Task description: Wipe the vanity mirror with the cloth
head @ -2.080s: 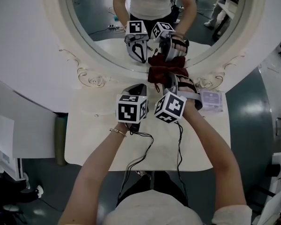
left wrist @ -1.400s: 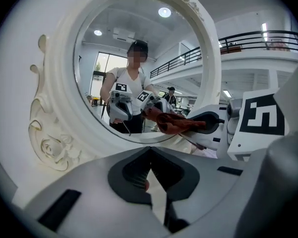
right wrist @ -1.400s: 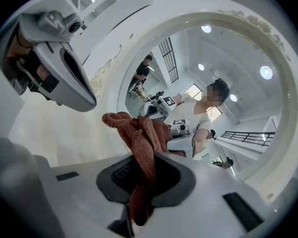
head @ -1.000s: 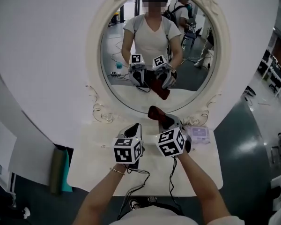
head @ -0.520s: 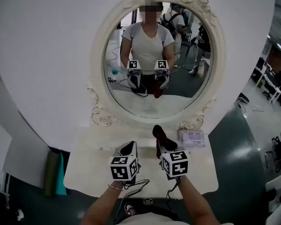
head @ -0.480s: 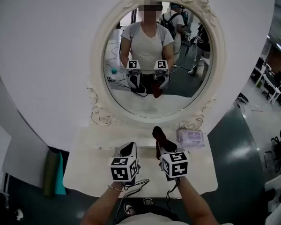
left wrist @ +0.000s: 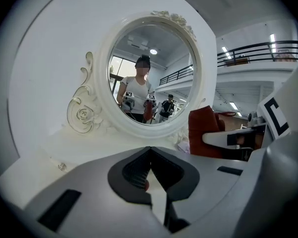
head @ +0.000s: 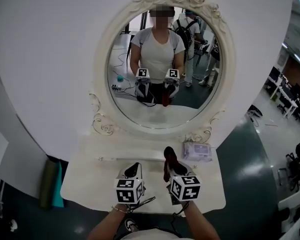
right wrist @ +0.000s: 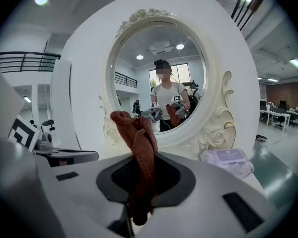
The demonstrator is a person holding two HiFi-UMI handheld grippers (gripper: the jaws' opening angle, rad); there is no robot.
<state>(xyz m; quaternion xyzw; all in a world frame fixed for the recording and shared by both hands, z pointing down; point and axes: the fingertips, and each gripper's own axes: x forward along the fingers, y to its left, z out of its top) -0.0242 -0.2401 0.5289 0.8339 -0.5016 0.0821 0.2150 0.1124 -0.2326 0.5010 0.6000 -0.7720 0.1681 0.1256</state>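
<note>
- Right claw (head: 169,160): closed on the dark red cloth (right wrist: 138,145). The right gripper view shows the fabric pinched between the jaws, with a bunched end standing up above them.
- Left claw (left wrist: 150,181): jaws together with nothing between them. It hangs just beside the right claw, and I judge it idle.
- Change noted: two seconds ago the cloth was up against the lower edge of the vanity mirror (head: 162,101). Both claws have since drawn back and now sit low over the near part of the worktop (head: 87,181), well apart from the glass. The view has also lifted, so the whole oval frame now shows.
- Cloth position: held in the air over the worktop, short of the mirror and touching neither glass nor frame.
- Meaning for the task: I judge this a withdrawal from the glass, either between passes or at the end of wiping. I cannot judge the cleanliness of the glass from these views.
- Other item: a pale packet (head: 196,150) lies on the worktop at the mirror's base, to the right, clear of both claws.
</note>
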